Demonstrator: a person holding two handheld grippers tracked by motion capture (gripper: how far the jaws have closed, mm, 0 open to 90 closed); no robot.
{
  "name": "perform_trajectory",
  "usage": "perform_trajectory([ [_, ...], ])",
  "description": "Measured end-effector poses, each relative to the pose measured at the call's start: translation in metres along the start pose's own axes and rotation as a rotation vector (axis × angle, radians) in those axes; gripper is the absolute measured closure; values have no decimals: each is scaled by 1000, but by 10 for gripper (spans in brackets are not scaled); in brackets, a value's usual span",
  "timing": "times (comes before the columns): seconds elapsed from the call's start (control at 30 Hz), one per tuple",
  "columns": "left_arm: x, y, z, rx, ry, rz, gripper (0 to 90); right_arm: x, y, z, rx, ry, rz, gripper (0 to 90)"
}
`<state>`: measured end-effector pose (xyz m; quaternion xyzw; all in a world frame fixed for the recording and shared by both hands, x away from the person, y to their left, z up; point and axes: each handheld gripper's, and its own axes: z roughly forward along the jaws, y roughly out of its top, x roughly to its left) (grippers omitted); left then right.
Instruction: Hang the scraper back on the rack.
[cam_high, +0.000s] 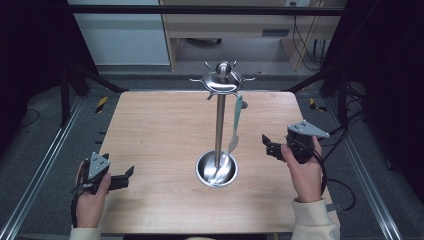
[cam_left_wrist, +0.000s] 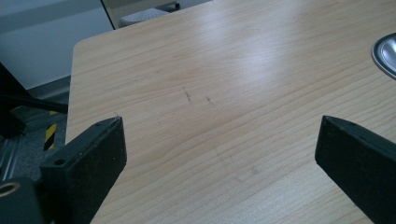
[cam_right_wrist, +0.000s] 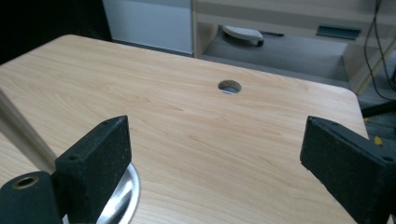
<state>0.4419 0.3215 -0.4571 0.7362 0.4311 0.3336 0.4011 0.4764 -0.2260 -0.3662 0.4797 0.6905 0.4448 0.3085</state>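
Steel rack (cam_high: 218, 125) w/ unlabelled teal spatula (cam_high: 235, 127)

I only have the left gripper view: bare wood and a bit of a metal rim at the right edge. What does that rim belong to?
Observer: A utensil stand: round steel base, upright pole, hooks on top.
Operator: Anything hanging on it?
Observer: One pale blue-green spatula, blade down beside the pole.
Operator: Where is the other hand?
Observer: The right gripper is right of the stand, open, holding nothing.
Operator: And mine?
Observer: The left gripper sits by the table's near left corner, open.
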Motion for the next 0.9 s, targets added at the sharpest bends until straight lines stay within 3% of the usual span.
perform_trajectory([
  [0.27, 1, 0, 1, -1, 0, 0, 19, -7, -28, 7, 49, -31, 2, 103],
  [0.67, 0, 0, 4, 4, -4, 5, 20, -4, -77, 38, 179, 0, 35, 121],
  [0.77, -1, 1, 4, 0, -1, 9, 20, -3, -83, 44, 220, 7, 31, 121],
  [0.9, -2, 1, 5, -3, -9, 7, 21, -2, -84, 46, 229, 5, 15, 121],
])
